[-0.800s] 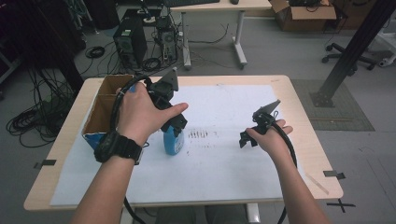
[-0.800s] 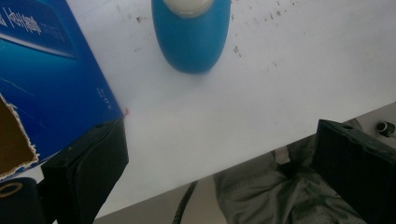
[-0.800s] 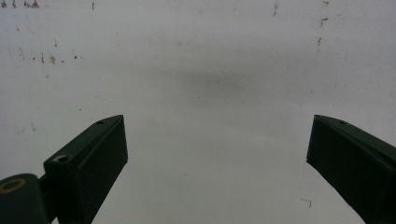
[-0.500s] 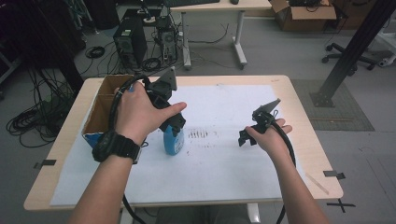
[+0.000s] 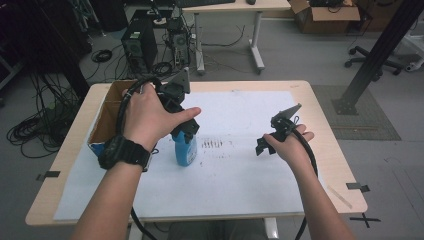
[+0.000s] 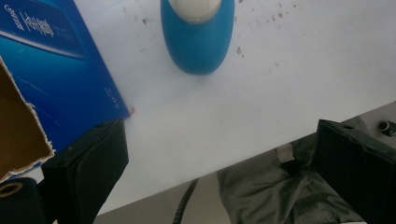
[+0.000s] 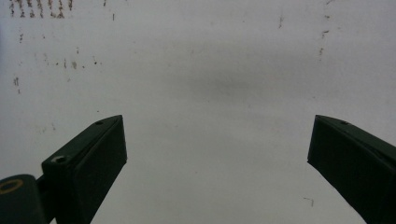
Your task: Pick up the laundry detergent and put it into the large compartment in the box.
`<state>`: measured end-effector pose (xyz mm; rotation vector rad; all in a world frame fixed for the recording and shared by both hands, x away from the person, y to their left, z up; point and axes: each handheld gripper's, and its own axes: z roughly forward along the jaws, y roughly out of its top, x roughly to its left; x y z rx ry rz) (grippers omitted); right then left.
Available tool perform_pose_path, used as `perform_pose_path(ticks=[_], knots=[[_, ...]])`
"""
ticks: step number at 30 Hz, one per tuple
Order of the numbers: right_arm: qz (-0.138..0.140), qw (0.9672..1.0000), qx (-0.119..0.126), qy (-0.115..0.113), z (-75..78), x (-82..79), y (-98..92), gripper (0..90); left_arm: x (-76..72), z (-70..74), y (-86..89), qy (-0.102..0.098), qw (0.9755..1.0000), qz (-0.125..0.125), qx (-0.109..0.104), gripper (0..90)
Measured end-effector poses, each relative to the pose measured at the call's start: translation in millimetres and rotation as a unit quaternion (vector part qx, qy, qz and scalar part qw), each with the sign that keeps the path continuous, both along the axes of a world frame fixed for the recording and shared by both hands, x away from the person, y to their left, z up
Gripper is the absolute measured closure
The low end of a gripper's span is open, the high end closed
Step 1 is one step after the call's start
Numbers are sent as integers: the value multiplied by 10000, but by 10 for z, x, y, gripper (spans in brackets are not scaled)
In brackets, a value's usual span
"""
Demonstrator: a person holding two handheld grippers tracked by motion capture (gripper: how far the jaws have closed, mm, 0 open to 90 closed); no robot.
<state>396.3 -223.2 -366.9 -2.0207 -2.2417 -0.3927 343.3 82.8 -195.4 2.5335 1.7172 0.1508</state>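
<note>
High view: cardboard box (image 5: 102,125) just left of blue bottle (image 5: 185,150).

Left hand (image 5: 150,115) wraps over the top of the left gripper (image 5: 186,131), which points steeply down at the table, jaws spread wide with nothing between them; there's a black watch (image 5: 122,152) on that wrist. Right hand (image 5: 290,147) cradles the right gripper (image 5: 265,145) from below, held off to the right, well apart from the left, tilted down and toward the left, jaws also wide apart and empty. Both forearms bare, entering from the bottom edge of the high view.
</note>
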Motion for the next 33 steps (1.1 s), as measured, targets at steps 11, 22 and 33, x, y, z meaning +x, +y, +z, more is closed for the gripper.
perform_pose_path(ticks=[11,22,33], knots=[[5,10000,58,-72,38,-10,-6,40,178,-59,-12,23,9999,155,69,45],[60,9999,33,-109,36,-13,-47,41,413,-154,-83,30,9996,262,124,45],[113,9996,149,-220,60,-42,-49,37,655,-280,-169,113,9992,354,174,45]])
